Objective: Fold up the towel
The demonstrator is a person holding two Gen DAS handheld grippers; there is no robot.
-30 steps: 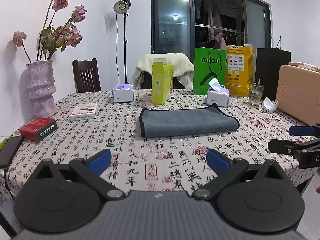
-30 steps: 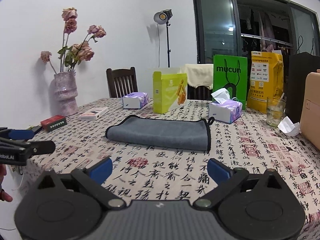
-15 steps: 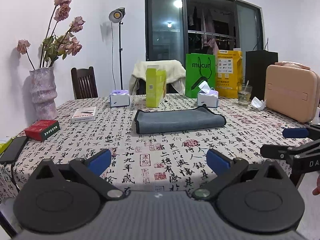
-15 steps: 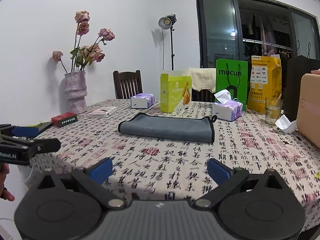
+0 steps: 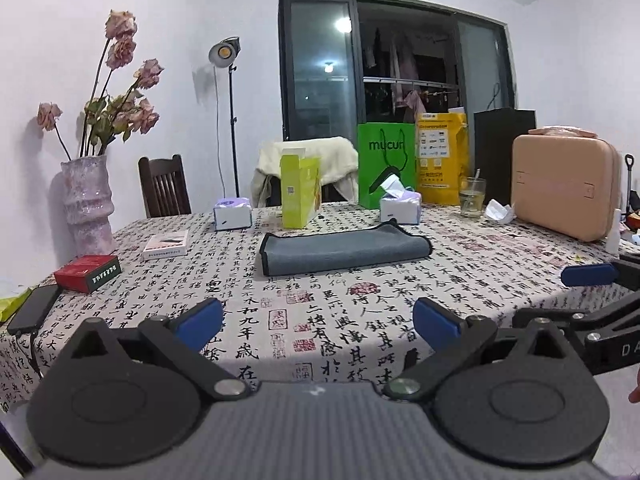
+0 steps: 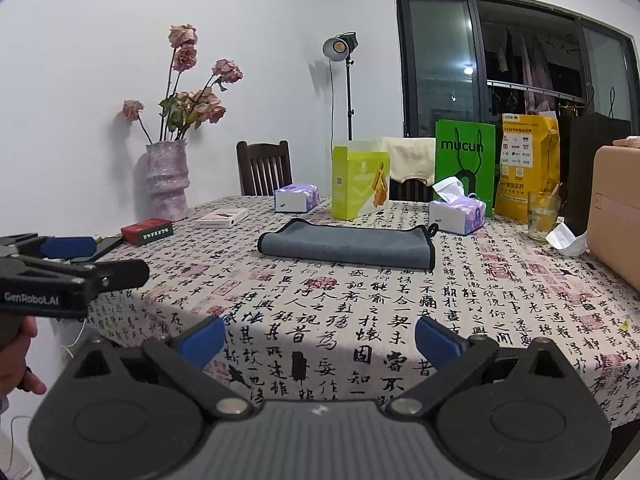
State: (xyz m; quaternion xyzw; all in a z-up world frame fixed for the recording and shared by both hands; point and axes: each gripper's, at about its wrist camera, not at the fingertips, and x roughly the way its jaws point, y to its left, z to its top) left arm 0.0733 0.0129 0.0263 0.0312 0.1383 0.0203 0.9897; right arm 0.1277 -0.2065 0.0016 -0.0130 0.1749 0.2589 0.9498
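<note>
A grey towel with dark trim [image 5: 344, 250] lies folded flat in the middle of the table, also in the right wrist view [image 6: 348, 243]. My left gripper [image 5: 318, 322] is open and empty, held back at the table's near edge, well short of the towel. My right gripper [image 6: 320, 338] is open and empty, also back at the near edge. The right gripper shows at the right of the left wrist view [image 5: 588, 292]; the left gripper shows at the left of the right wrist view [image 6: 80, 264].
Behind the towel stand a yellow-green box [image 5: 300, 192], two tissue boxes [image 5: 233, 214] [image 5: 400, 208], a green bag [image 5: 386, 164], a glass [image 5: 472, 197] and a pink case [image 5: 566, 188]. A vase [image 5: 86, 204], red box [image 5: 87, 274] and phone [image 5: 34, 308] sit at the left.
Both grippers have drawn back from the table and risen; the towel looks smaller and farther. The towel has not moved and both jaws stay open.
</note>
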